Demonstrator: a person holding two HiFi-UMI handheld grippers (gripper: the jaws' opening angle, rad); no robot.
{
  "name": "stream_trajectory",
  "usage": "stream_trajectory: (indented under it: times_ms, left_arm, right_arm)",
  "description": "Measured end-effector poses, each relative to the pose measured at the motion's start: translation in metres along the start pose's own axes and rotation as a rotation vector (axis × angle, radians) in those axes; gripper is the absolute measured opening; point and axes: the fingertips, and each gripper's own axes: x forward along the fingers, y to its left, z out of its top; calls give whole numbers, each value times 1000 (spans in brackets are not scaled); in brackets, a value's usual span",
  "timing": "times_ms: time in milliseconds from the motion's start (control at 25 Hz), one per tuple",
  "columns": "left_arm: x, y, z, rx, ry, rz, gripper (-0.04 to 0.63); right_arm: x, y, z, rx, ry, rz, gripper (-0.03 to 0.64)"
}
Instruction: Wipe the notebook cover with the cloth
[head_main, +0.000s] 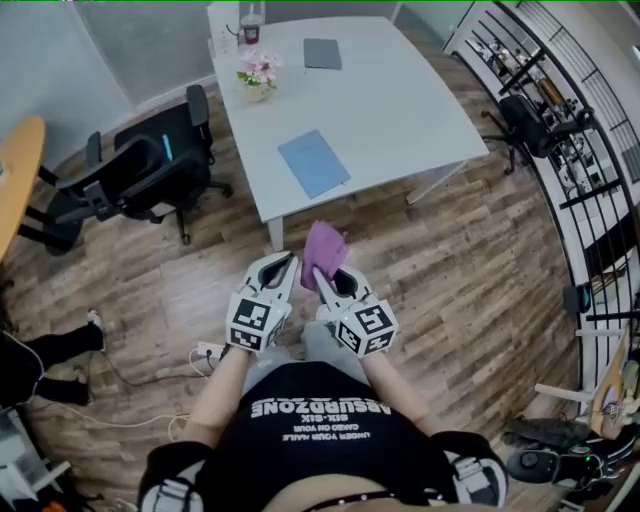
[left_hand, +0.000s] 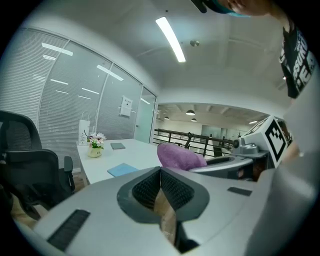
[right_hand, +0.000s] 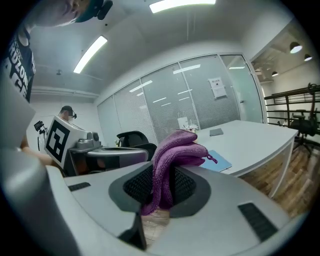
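A light blue notebook (head_main: 313, 163) lies flat near the front edge of the white table (head_main: 400, 110); it shows again as the notebook (left_hand: 122, 169) and the notebook (right_hand: 218, 161). My right gripper (head_main: 322, 277) is shut on a folded purple cloth (head_main: 324, 253), which bulges up between the jaws, cloth (right_hand: 175, 157). My left gripper (head_main: 290, 268) hangs beside it, shut with nothing between its jaws (left_hand: 160, 192). Both grippers are held over the wooden floor in front of the table, short of the notebook. The cloth (left_hand: 180, 156) peeks over the left gripper's body.
A dark grey notebook (head_main: 322, 53) and a flower pot (head_main: 257, 80) stand farther back on the table. A black office chair (head_main: 140, 170) stands left of the table. A power strip with cables (head_main: 207, 352) lies on the floor at my left. Railing (head_main: 560, 120) runs at right.
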Motion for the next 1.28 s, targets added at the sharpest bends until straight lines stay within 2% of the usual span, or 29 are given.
stream_trajectory:
  times_ms: [280, 560, 720, 960, 1280]
  left_arm:
    - [38, -12, 3, -12, -3, 65, 17]
    - [71, -28, -1, -52, -27, 179, 17]
    - [75, -29, -10, -69, 0, 217, 17]
    - [83, -6, -17, -94, 30, 257, 17]
    - [127, 54, -12, -96, 70, 215, 17]
  right_arm:
    - [-17, -42, 15, -51, -19, 55, 87]
    - [-33, -97, 9, -77, 28, 143, 87]
    - [-22, -113, 6, -70, 58, 172, 87]
    - [6, -119, 2, -58, 100, 210, 87]
    - [70, -143, 19, -53, 125, 188, 87]
